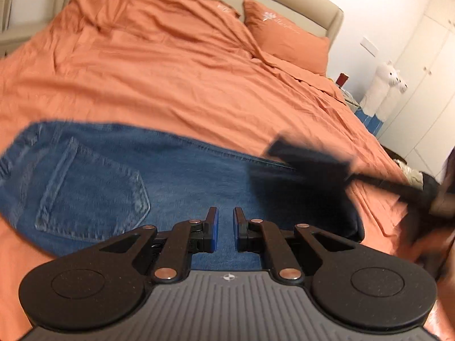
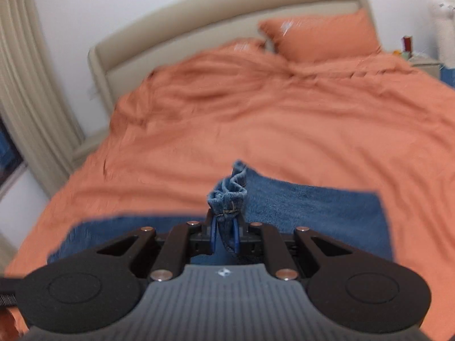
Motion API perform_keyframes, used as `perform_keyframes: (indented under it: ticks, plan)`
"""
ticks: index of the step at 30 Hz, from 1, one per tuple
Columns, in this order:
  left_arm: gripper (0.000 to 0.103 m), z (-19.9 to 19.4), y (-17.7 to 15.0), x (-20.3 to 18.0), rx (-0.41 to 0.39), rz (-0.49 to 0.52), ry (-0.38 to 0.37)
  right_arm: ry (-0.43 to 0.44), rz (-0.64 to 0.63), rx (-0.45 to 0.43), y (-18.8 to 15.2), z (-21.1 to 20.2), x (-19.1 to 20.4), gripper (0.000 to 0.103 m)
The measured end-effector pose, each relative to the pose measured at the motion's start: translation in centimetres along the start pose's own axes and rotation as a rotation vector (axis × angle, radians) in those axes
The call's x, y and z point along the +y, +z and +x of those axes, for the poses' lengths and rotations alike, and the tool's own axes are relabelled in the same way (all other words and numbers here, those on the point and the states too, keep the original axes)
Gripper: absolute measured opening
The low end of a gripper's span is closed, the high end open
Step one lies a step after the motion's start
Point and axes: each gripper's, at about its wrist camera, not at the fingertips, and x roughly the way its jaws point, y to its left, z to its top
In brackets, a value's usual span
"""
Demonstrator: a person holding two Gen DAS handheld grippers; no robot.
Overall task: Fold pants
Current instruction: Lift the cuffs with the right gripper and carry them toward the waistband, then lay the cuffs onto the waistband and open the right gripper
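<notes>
A wide bed under a rumpled orange duvet point(image 1: 170, 79) fills a white-walled room. Blue denim pants point(image 1: 170, 176) lie on its near edge. The right gripper point(image 2: 225, 227) pinches a bunched denim hem; the left gripper point(image 1: 225, 227) is nearly closed, empty.

Orange-sheeted bed point(image 1: 170, 79), beige headboard point(image 2: 176, 37)

We see the right claw point(image 1: 307, 167) only as a dark smear at the right of the left wrist view. The jeans point(image 1: 176, 176) run under it, their far end hidden; bedside items point(image 1: 342, 81) stay unreadable.
</notes>
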Motion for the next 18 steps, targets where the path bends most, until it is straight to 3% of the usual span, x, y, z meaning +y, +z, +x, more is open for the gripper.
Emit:
perform_keyframes:
  ticks: [3, 7, 10, 14, 18]
  plan:
    - [0.011, 0.5, -0.7, 1.0, 0.024, -0.032, -0.018, -0.024, -0.076, 0.159, -5.5, 4.4, 2.2, 0.007]
    - [0.023, 2.2, -1.4, 1.9, 0.057, -0.082, -0.068, -0.062, -0.161, 0.263, -10.1, 7.3, 2.4, 0.008]
    - [0.030, 4.2, -1.6, 2.0, 0.087, -0.126, -0.107, -0.053, -0.164, 0.264, -10.4, 7.6, 2.0, 0.013]
    - [0.033, 6.9, -1.0, 1.9, 0.115, -0.171, -0.163, 0.012, -0.149, 0.293, -9.4, 7.2, 1.6, 0.037]
    - [0.039, 10.1, 0.2, 1.6, 0.138, -0.211, -0.199, 0.029, -0.124, 0.261, -7.5, 5.7, 0.4, 0.052]
